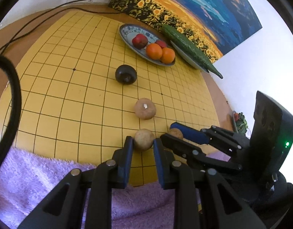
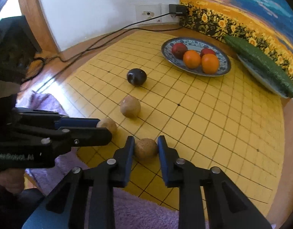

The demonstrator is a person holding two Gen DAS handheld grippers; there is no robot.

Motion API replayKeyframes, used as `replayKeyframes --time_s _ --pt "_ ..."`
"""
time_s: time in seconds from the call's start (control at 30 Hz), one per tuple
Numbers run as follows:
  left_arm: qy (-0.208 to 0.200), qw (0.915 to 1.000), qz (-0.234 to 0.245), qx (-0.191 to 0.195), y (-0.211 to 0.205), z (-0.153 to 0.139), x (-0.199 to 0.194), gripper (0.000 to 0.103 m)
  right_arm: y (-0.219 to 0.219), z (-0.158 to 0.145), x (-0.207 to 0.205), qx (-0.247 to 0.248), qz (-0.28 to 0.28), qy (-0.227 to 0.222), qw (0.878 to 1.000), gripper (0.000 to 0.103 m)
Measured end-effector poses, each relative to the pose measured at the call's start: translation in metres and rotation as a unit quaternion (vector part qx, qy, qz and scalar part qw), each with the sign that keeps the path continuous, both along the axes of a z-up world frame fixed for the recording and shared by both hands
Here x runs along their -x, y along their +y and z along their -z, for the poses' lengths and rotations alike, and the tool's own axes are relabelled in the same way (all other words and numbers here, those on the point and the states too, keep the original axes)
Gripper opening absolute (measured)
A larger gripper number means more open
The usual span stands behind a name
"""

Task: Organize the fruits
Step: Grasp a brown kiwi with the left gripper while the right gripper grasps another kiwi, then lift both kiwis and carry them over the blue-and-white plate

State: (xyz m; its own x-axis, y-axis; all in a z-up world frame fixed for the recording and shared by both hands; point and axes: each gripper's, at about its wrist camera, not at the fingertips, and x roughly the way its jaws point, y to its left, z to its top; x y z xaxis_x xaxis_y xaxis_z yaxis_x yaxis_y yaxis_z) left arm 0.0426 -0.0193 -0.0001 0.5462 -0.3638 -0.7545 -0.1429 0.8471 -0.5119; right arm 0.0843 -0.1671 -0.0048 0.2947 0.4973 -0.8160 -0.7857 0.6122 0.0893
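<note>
Three round brown fruits and a dark purple fruit (image 1: 125, 74) lie on the yellow grid board (image 1: 70, 95). My left gripper (image 1: 143, 145) is shut on one brown fruit (image 1: 144, 139) near the board's front edge. My right gripper (image 2: 146, 146) is shut on another brown fruit (image 2: 146, 148); it also shows in the left wrist view (image 1: 176, 132). The third brown fruit (image 1: 145, 108) lies free just beyond. A blue-patterned plate (image 1: 125, 31) at the back holds two oranges (image 1: 160, 52) and two red fruits (image 1: 139, 41).
A green cucumber (image 1: 190, 47) lies on a second plate (image 2: 255, 74) at the back right, against a sunflower painting (image 1: 194, 5). Purple fuzzy cloth (image 1: 41, 177) lies under the board's near edge. Black cables (image 2: 100, 36) run across the wooden floor at the back left.
</note>
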Motion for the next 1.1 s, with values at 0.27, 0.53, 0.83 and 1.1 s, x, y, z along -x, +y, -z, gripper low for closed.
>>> replayKeyframes --time_s 0.27,0.53,0.83,1.1 --pt "0.015 0.9997 0.006 -0.016 -0.003 -0.002 -0.001 0.022 -0.009 -0.006 0.000 -0.027 0.019 0.025 0.999 0.026" --pt "-0.006 0.9987 0.001 -0.051 0.004 -0.023 0.018 0.022 -0.025 -0.037 0.006 -0.051 0.033 0.027 0.998 0.026" --pt "-0.057 0.9916 -0.022 -0.114 0.007 -0.068 0.036 0.022 -0.031 -0.062 0.009 -0.057 0.040 0.008 0.998 0.026" --pt "-0.089 0.9875 -0.028 -0.128 0.010 -0.092 0.041 0.022 -0.036 -0.079 0.011 -0.065 0.038 -0.008 0.997 0.026"
